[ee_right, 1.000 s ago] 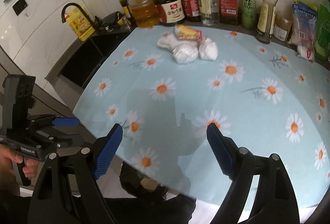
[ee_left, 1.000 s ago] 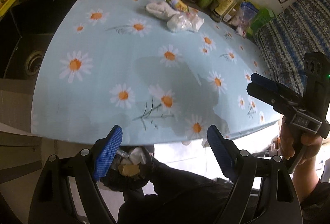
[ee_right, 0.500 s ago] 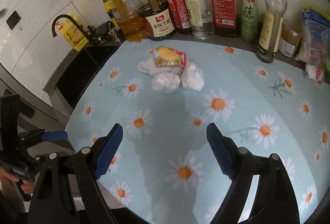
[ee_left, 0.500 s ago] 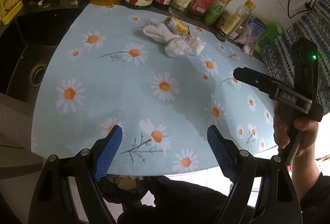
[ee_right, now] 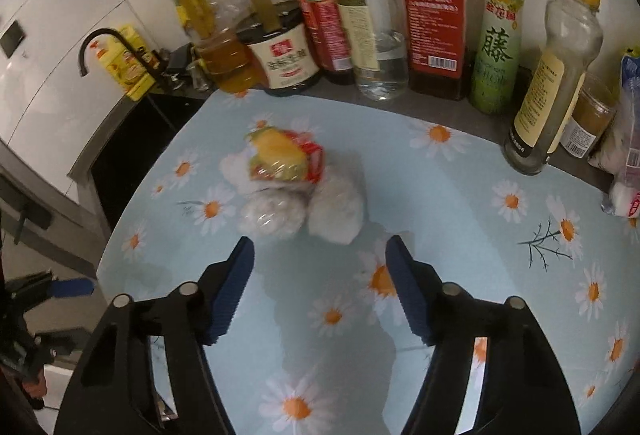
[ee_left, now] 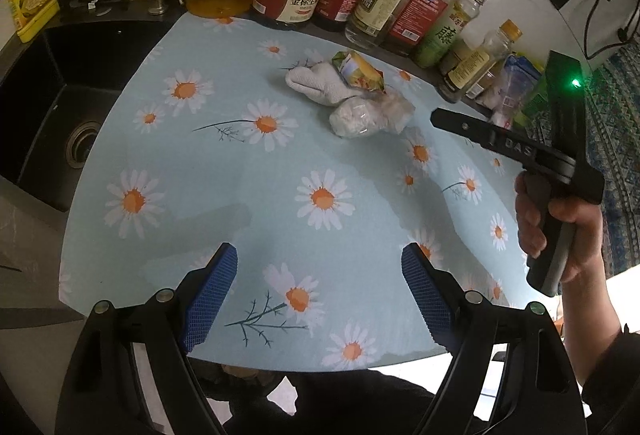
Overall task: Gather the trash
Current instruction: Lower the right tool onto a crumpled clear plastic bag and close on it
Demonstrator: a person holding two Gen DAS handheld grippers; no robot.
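The left tongs point(ee_left: 320, 291) and right tongs point(ee_right: 320, 287) are black with bumpy blue pads point(ee_left: 208, 299) and round silver screws. The person wears a dark sleeve point(ee_left: 600, 367).

Left gripper point(ee_left: 320, 287) gapes empty; right gripper point(ee_right: 320, 275) fingers, just closing, grip nothing.
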